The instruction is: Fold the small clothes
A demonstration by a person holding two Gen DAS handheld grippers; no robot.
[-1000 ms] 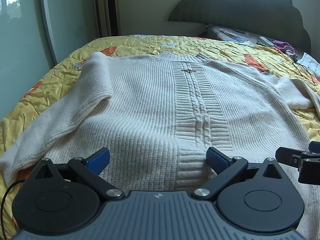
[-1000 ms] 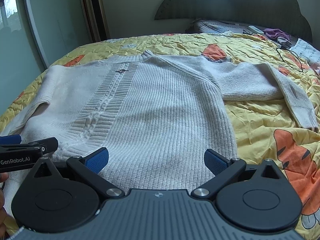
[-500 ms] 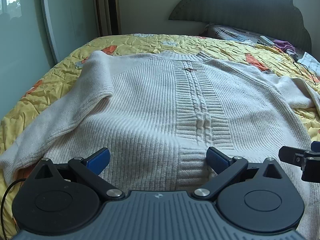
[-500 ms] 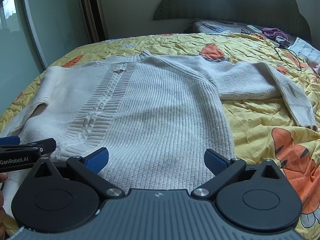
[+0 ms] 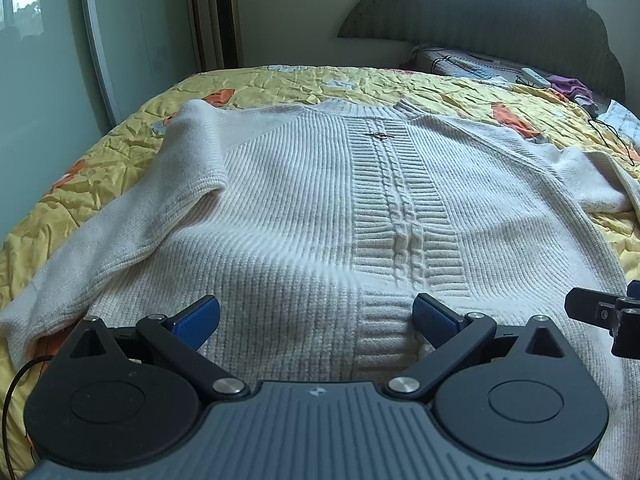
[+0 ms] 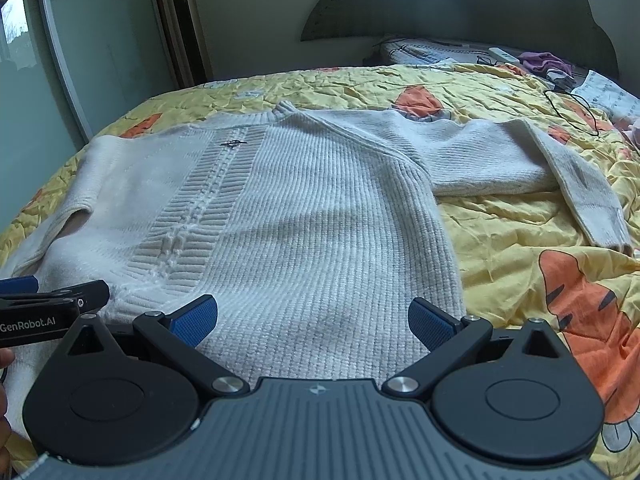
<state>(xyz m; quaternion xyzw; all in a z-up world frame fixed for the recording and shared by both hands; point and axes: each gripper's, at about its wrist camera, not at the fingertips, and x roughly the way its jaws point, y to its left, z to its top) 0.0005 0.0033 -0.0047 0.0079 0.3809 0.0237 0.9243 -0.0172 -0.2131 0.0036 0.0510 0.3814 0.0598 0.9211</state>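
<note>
Holding both grippers low over the hem end of the sweater (image 5: pixel 304 208), I noted them side by side and pointing toward the collar. Left gripper (image 5: pixel 316 318): jaws spread wide, nothing between the blue pads (image 5: pixel 198 320), fabric visible under the gap beside the cable-knit strip. Right gripper (image 6: pixel 313 318): equally wide, empty, over the plain ribbed half near the sweater's right edge.

Sweater lay flat and face up on the yellow bedspread (image 6: pixel 500 216), collar toward the headboard (image 5: pixel 520 20).

Against the frames from a second ago: almost no change. In the left view the right gripper's finger at the frame edge sat slightly further right and lower; in the right view the sweater appeared marginally lower. Cloth undisturbed.

View differences: the right camera showed the right sleeve (image 6: pixel 520 160) stretched out and bent down at the cuff, plus the left gripper's finger tip at lower left. The left camera showed the left sleeve (image 5: pixel 132 216) doubled back along the body, and a dark cable (image 5: pixel 12 392) at the bed edge.
</note>
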